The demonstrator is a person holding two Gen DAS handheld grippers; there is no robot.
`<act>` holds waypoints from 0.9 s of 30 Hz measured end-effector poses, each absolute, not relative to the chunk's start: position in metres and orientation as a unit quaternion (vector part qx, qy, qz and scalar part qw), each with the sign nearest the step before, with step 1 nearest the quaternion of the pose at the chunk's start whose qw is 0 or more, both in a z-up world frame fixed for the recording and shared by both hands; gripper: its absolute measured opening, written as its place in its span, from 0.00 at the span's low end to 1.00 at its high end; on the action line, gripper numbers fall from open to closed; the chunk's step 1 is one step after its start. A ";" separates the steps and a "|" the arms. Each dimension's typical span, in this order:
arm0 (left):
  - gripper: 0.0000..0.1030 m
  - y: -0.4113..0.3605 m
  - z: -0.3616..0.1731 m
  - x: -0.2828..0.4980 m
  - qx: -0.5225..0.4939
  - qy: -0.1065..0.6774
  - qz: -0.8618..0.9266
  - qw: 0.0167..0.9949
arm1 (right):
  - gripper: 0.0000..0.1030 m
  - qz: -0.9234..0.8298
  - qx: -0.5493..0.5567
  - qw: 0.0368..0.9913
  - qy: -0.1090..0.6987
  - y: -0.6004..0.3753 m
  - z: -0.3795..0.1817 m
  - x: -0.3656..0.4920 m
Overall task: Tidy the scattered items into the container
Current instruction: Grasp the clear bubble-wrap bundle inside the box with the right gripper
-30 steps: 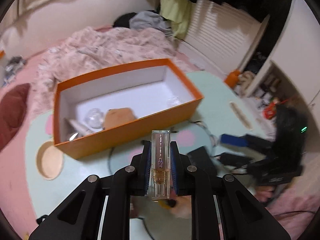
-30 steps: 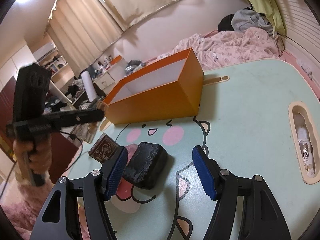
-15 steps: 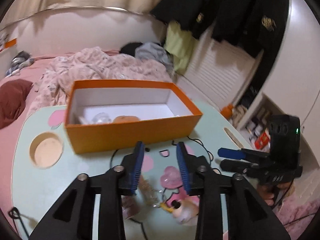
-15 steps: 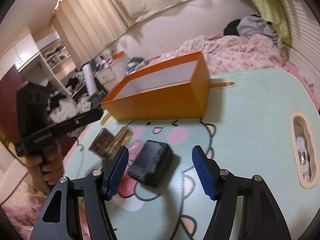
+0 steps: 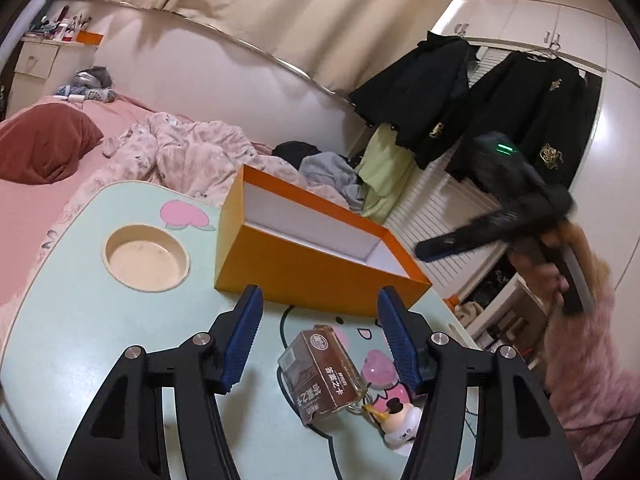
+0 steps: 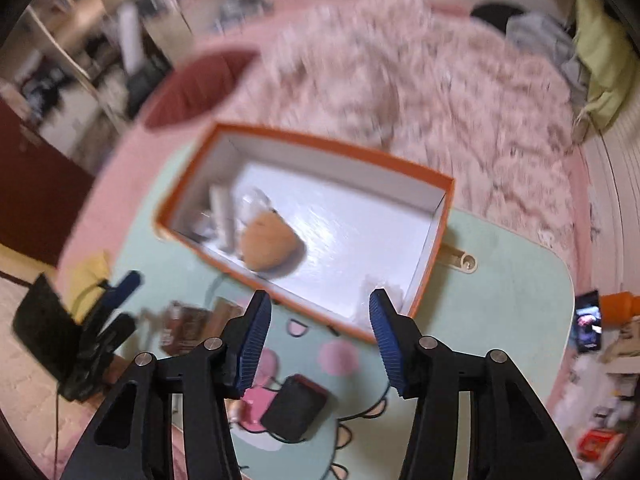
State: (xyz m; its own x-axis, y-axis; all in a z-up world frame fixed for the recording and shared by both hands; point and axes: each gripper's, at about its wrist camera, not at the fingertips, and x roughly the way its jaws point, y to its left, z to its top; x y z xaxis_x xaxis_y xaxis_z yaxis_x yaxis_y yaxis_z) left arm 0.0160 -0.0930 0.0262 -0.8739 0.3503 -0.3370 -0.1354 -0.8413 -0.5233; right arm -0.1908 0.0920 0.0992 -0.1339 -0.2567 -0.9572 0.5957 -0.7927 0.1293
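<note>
The orange box with a white inside stands on the mint table; the right wrist view shows it from above, holding a tan lump and small pale items. My left gripper is open and empty, low over a brown card box and a small duck figure. My right gripper is open and empty, raised above the box's near wall, with a black pouch on the table below it. The right gripper also shows in the left wrist view.
A round cup recess is sunk in the table left of the box. A bed with a pink blanket lies behind. A phone and an orange bottle sit beyond the table's right edge.
My left gripper let go of the clear bottle, opened wide and moved back over the card box. My right gripper rose from beside the black pouch to above the orange box.
</note>
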 end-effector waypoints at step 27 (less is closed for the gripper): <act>0.59 -0.100 0.025 0.021 -0.212 -0.270 0.930 0.132 | 0.11 -0.703 0.649 0.200 0.210 0.071 0.049 -0.245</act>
